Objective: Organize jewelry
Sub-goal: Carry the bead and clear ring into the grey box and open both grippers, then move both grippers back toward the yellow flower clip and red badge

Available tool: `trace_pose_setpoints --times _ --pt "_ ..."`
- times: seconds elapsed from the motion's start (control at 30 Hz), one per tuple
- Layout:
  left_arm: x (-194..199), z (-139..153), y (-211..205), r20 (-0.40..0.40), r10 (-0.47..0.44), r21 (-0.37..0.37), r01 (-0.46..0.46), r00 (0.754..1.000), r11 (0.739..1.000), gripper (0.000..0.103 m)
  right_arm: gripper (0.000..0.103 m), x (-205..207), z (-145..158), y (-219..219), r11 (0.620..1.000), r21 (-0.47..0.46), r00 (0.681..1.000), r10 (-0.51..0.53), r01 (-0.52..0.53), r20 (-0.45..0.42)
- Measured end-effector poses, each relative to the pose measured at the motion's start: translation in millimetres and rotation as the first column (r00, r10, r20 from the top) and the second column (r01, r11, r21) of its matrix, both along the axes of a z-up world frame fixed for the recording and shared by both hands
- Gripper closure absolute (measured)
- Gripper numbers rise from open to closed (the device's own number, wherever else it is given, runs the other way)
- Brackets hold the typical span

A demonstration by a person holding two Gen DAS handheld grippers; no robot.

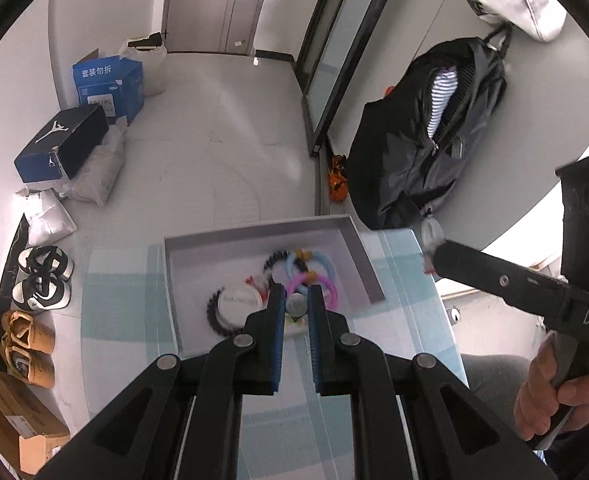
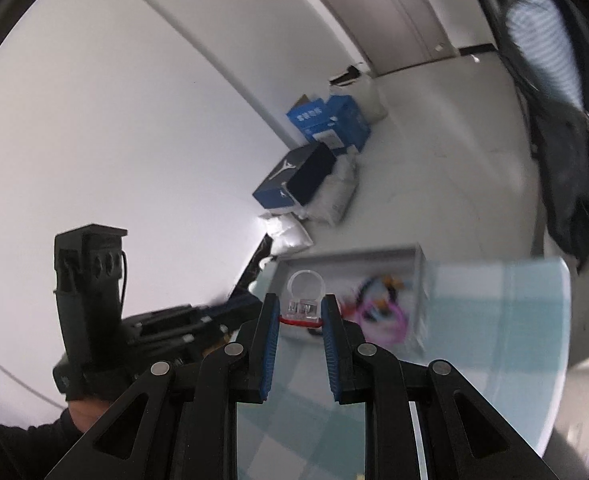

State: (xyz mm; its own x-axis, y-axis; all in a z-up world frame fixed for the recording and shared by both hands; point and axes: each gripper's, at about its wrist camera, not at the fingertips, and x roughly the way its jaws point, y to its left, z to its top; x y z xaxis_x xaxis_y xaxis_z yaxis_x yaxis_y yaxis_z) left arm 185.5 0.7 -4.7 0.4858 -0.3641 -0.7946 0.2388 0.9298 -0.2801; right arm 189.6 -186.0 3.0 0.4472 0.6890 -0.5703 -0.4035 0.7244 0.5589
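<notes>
We're holding the L gripper (image 1: 294,296) over the near edge of the grey tray (image 1: 254,236), jaws pinching a small silvery piece (image 1: 295,307) w/ a bit of pale green under it; can't tell exactly what it is. The tray is sitting on the checked teal tablecloth (image 1: 126,304), and inside it we're seeing a pink ring (image 1: 330,286), a light blue ring (image 1: 326,262), a black beaded bracelet (image 1: 214,316) curling round a white round piece (image 1: 240,300), all bunched together, some overlapping. We're gripping the R gripper (image 2: 300,310) above the table near the tray (image 2: 350,254), jaws closed on a clear plastic ring (image 2: 305,294) w/ a red bit below it. Pink and blue rings (image 2: 378,304) are showing blurred in the tray just R of it. In the L view the R gripper (image 1: 430,256) is hanging beyond the tray's R corner, w/ our R hand (image 1: 550,392) round its handle.
</notes>
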Motion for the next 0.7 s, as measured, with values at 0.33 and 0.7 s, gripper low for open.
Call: trace_pose_setpoints --times 0.33,0.7 --pt "28 -29 12 -0.060 0.013 -0.029 -0.015 0.998 0.999 0.096 0.081 49 -33 32 0.998 -0.062 0.996 0.027 -0.032 -0.083" --pt "46 -49 22 -0.148 -0.025 -0.138 0.005 0.989 0.990 0.077 0.064 63 -68 33 0.994 -0.105 0.981 0.001 -0.022 -0.194"
